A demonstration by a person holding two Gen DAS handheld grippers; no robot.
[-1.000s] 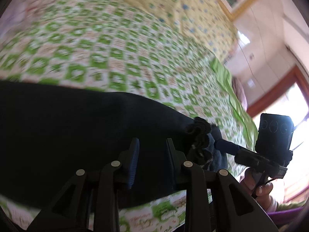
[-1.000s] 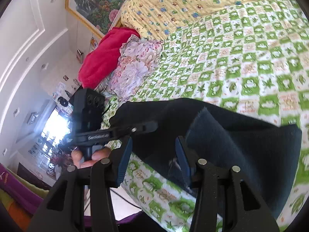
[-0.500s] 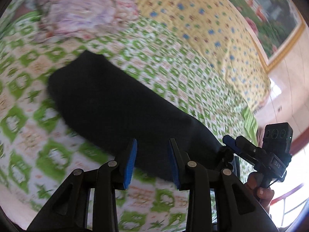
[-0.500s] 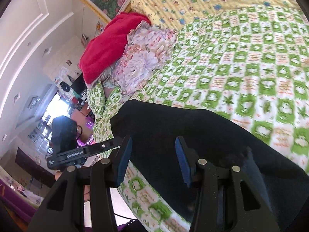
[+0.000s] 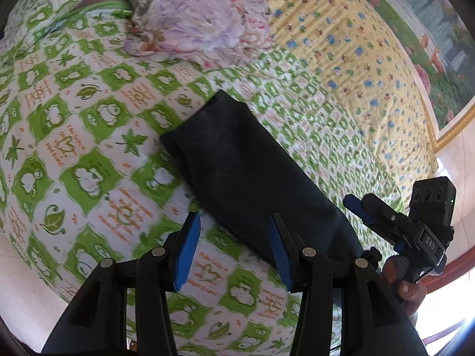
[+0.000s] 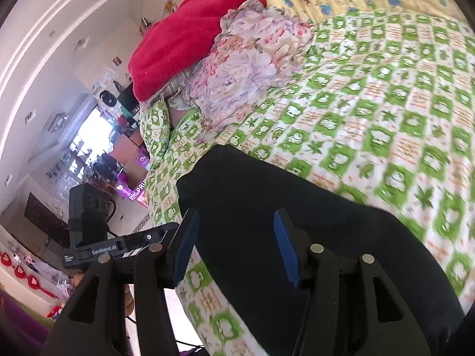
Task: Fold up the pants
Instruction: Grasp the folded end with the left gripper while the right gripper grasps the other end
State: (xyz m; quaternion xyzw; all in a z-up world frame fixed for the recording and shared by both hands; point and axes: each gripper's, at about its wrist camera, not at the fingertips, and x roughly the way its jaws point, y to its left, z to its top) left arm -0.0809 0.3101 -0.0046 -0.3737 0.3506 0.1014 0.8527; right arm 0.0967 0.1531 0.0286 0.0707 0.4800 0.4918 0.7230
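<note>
One big bed (image 5: pixel 74 154) fills both views. It has one green and white checked cover, and one yellow sheet (image 5: pixel 350 59) with little blue spots lies at the far end. One flowery pillow (image 6: pixel 246 68) sits by the edge of the bed, and one red blanket (image 6: pixel 181 41) lies on top of it. One framed painting (image 5: pixel 439 47) hangs on the wall behind the bed.

One pair of dark pants (image 5: pixel 252 184) lies flat on the green cover, folded into one long strip near the edge of the bed.

There are two grippers, one in each hand. The left gripper (image 5: pixel 234 252) hangs over the near end of the pants. Its jaws are opening and hold nothing; only the cover and the edge of the pants show between the blue pads. The right gripper (image 6: pixel 234 243) hangs over the pants too. Its jaws are also opening, with the dark cloth seen between them but not pinched.

One hand (image 5: pixel 406 287) shows low down, holding the right gripper's handle.
</note>
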